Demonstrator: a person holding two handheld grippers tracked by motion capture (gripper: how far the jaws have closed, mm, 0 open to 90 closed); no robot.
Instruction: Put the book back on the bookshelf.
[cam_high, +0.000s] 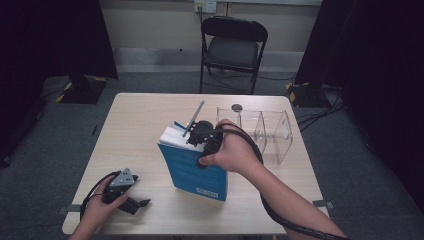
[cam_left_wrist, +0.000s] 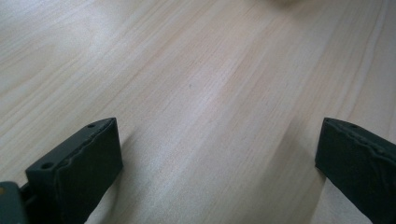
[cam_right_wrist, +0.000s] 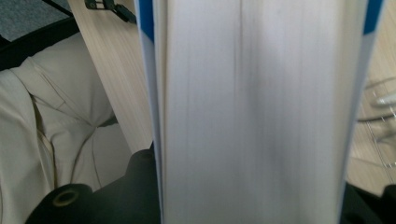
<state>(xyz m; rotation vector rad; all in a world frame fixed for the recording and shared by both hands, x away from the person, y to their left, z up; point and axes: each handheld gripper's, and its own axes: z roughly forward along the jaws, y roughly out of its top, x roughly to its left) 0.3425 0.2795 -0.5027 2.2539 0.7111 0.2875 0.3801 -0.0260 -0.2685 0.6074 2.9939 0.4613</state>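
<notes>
- Left gripper (cam_high: 131, 200) is rested near the desk's (cam_high: 140, 125) front left corner, fingers (cam_left_wrist: 74, 172) spread, nothing between.
- Book (cam_high: 195, 170) is pinched by the right gripper (cam_high: 202, 137) mid-desk, tilted upright.
- Placement in the clear rack (cam_high: 272, 132) is judged left.

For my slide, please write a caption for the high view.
Right gripper clamps a thick blue book upright beside a clear organizer; left gripper rests open.

We are seeing a dim high view: the room's sides are sinking into near black, while soft overhead light is falling on the pale counter (cam_high: 145, 125), casting faint shadows. In the right gripper view, the book (cam_right_wrist: 252, 112) is blurring at close range. In the left gripper view, the wood grain is staying evenly lit, slightly soft.
</notes>
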